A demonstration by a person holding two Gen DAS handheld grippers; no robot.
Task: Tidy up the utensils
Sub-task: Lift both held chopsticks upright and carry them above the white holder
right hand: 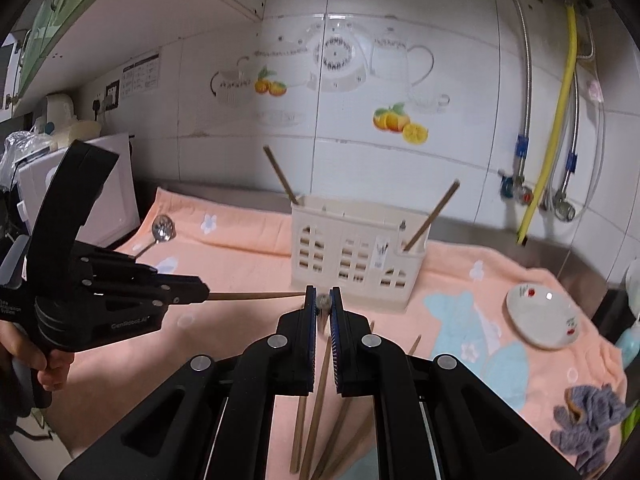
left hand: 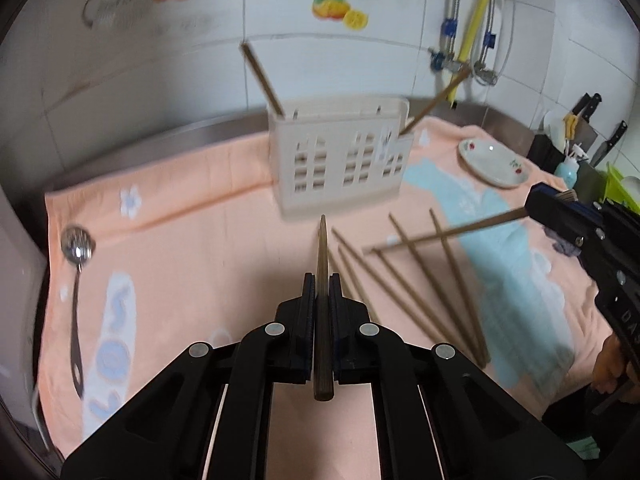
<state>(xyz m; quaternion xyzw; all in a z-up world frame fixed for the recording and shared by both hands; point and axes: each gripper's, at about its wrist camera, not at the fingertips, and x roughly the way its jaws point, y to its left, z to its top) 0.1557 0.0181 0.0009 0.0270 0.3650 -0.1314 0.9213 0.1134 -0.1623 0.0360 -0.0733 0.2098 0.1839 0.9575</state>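
My left gripper (left hand: 322, 280) is shut on a brown chopstick (left hand: 322, 264) that points toward the cream utensil holder (left hand: 340, 156). My right gripper (right hand: 323, 295) is shut on another chopstick, seen end-on (right hand: 323, 302); in the left wrist view that chopstick (left hand: 460, 230) sticks out leftward from the right gripper (left hand: 554, 202). Two chopsticks stand in the holder, one at its left end (left hand: 262, 80) and one at its right end (left hand: 438, 100). Several loose chopsticks (left hand: 420, 284) lie on the peach towel (left hand: 200, 240). A metal spoon (left hand: 77, 280) lies at the towel's left.
A white plate (left hand: 494, 162) with cherry print sits on the towel at the right. A grey crocheted cloth (right hand: 588, 420) lies near the right front. Knives and a block (left hand: 580, 120) stand far right. A white appliance (right hand: 100, 184) stands left. Tiled wall and pipes behind.
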